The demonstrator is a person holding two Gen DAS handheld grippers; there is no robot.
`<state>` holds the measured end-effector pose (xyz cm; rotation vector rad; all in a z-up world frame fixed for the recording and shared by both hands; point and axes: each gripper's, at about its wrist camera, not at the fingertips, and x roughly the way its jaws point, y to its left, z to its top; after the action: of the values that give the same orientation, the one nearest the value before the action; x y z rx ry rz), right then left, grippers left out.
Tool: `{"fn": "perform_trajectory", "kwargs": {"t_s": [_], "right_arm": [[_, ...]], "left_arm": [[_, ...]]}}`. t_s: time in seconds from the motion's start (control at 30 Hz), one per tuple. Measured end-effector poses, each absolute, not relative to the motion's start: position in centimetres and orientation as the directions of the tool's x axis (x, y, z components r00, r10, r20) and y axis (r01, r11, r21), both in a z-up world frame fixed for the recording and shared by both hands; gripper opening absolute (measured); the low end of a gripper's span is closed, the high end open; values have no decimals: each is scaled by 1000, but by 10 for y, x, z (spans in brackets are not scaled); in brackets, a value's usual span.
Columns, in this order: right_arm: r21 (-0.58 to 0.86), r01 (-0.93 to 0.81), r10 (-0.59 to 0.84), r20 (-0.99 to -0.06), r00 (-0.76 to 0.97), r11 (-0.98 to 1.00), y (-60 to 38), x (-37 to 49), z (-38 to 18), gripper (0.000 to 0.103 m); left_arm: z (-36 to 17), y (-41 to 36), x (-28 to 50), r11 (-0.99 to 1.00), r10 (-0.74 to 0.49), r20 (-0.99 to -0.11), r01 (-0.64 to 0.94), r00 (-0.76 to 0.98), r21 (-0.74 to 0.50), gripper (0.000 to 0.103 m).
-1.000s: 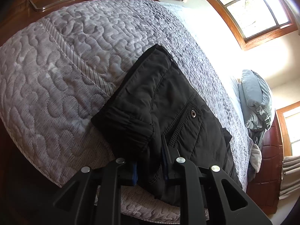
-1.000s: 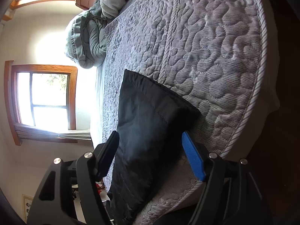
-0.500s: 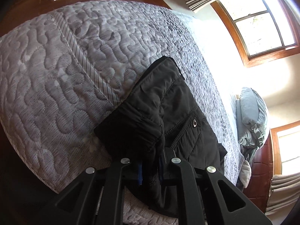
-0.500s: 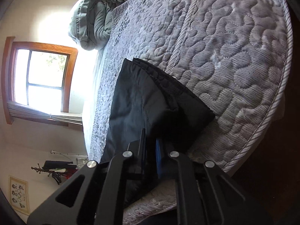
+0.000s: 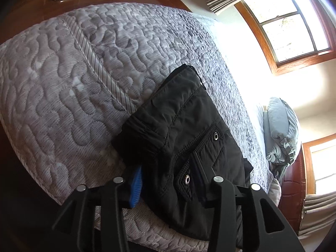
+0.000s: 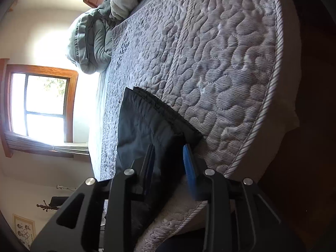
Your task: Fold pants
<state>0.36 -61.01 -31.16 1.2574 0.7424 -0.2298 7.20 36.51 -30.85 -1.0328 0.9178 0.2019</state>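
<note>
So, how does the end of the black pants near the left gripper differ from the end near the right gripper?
The end of the black pants by the left gripper shows a stitched pocket flap with metal snaps; the end by the right gripper is plain, with a gathered edge. The left end looks bulkier and more wrinkled, the right end flatter. Both lie on the grey quilt, between opening jaws.

Both tools [image 5: 168, 187] [image 6: 170, 163] opening, tilted downward

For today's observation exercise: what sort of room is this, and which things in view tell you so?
Most likely a bedroom. A quilted grey bedspread covers a bed, a pale green pillow lies at its far end, and black pants lie on top near wood-framed windows.
</note>
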Motion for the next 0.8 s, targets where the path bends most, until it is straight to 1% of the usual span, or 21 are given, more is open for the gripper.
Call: {"fn": "perform_trajectory", "kwargs": {"t_s": [0.03, 0.07, 0.1, 0.17, 0.23, 0.27, 0.3, 0.43, 0.5, 0.63, 0.7, 0.77, 0.8], "right_arm": [[774, 548, 235, -624, 745, 317, -610, 2, -314, 44], [773, 552, 232, -625, 745, 311, -610, 0, -317, 53], [777, 550, 236, -621, 747, 305, -609, -3, -321, 59], [785, 549, 242, -614, 751, 288, -605, -2, -330, 62], [792, 540, 252, -605, 755, 283, -602, 7, -336, 63], [792, 538, 251, -604, 756, 289, -599, 11, -338, 65], [793, 535, 252, -603, 757, 292, -598, 13, -340, 66], [796, 530, 254, -599, 759, 293, -596, 24, -348, 67], [807, 513, 252, -583, 772, 293, -596, 28, -349, 70], [814, 484, 273, -569, 776, 321, -592, 46, -346, 70], [833, 441, 282, -535, 796, 334, -591, 50, -341, 65], [816, 458, 270, -558, 785, 353, -594, 51, -346, 61], [816, 472, 277, -563, 778, 333, -595, 51, -353, 57]], "left_arm": [[-308, 364, 71, 534, -258, -738, -545, 624, -647, 55], [-308, 362, 70, 535, -256, -740, -547, 622, -644, 64], [-309, 361, 68, 536, -258, -741, -546, 620, -643, 66], [-310, 356, 68, 540, -264, -743, -544, 615, -642, 67], [-310, 352, 69, 546, -264, -745, -542, 612, -639, 72], [-309, 349, 70, 550, -264, -747, -541, 610, -637, 77], [-309, 346, 71, 555, -264, -750, -541, 607, -633, 79], [-308, 337, 80, 577, -270, -761, -534, 590, -618, 81], [-308, 335, 83, 580, -263, -766, -538, 586, -611, 83], [-310, 330, 89, 583, -249, -772, -546, 585, -601, 87], [-310, 328, 89, 582, -240, -772, -549, 589, -600, 89], [-311, 326, 89, 584, -233, -774, -552, 588, -595, 90], [-312, 325, 90, 585, -232, -778, -555, 584, -591, 90]]}}
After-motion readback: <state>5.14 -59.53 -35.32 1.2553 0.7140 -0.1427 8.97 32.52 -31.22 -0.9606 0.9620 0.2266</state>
